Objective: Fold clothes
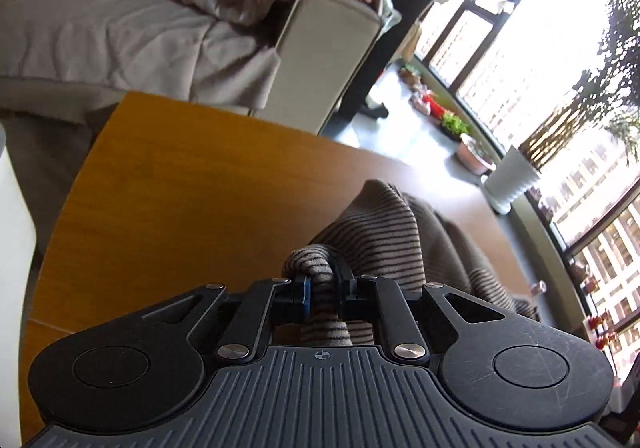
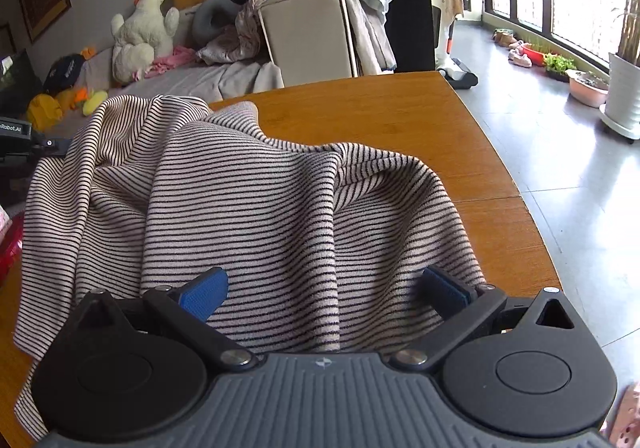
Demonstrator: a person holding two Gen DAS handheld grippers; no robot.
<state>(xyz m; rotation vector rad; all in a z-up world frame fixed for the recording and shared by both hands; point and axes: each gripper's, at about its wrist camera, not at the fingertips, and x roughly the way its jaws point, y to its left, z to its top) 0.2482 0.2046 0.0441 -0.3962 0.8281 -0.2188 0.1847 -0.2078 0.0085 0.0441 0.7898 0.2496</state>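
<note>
Left gripper (image 1: 324, 288) pinching bunched edge of striped garment (image 2: 248, 208), lifting it to spread; right gripper (image 2: 324, 288) spread wide, fabric between pads, likely lining up second corner; garment heaped on wooden table (image 2: 400, 108)

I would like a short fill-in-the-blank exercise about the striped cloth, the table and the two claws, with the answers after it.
1. The left claw is ____ on a bunched fold of the striped garment.
2. The right claw is ____, its blue pads spread wide apart.
3. The garment lies rumpled on a ____ table.
4. The garment's stripes are dark on a ____ ground.

Missing words: shut; open; wooden; light
</note>
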